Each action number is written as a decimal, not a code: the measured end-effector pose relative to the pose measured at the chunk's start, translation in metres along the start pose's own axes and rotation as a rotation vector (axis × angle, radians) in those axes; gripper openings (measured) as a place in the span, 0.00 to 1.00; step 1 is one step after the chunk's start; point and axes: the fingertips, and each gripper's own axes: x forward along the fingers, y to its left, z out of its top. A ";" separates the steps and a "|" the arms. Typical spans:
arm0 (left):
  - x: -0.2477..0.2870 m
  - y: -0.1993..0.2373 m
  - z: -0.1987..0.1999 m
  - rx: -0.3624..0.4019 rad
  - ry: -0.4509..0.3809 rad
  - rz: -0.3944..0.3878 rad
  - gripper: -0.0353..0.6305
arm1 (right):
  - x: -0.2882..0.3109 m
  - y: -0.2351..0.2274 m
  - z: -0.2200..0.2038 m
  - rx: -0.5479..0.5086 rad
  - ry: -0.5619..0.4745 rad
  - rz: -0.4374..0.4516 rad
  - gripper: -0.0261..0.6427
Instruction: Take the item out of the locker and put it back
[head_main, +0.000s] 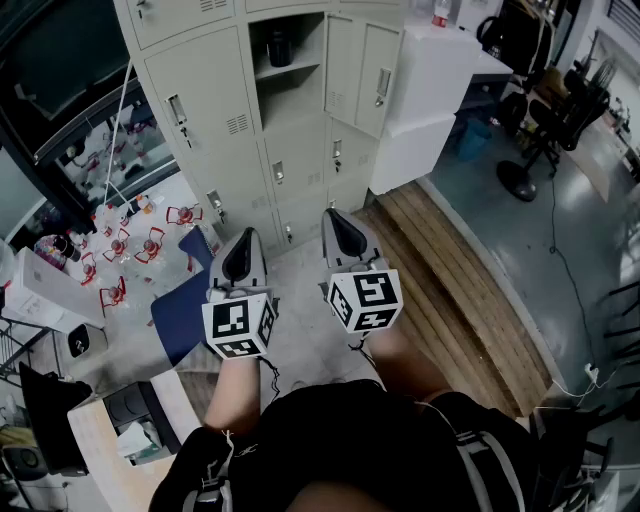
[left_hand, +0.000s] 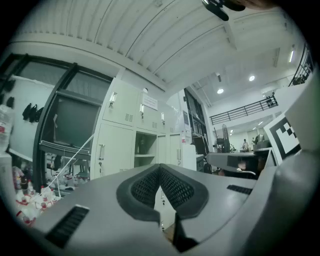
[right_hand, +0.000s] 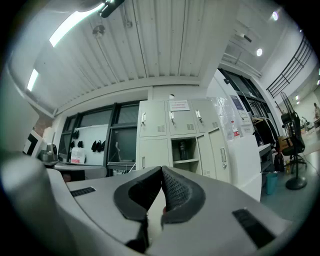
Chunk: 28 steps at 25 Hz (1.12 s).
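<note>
The dark item inside the open locker is too small and dim to identify.

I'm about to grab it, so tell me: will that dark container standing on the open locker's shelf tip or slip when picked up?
The dark container stands upright and looks taller than wide, so a nudge near its top could tip it. It looks rigid, probably keeping its shape when squeezed. It shows too small to judge weight or slipperiness.
</note>
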 end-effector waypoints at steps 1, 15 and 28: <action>0.000 -0.003 0.001 0.001 -0.002 0.003 0.07 | -0.002 -0.003 0.001 -0.004 -0.002 -0.002 0.06; -0.001 -0.050 -0.005 0.011 0.007 0.043 0.07 | -0.030 -0.036 0.007 0.013 -0.035 0.055 0.06; 0.048 -0.045 -0.014 0.025 -0.022 0.056 0.07 | 0.010 -0.062 -0.001 -0.023 -0.061 0.066 0.06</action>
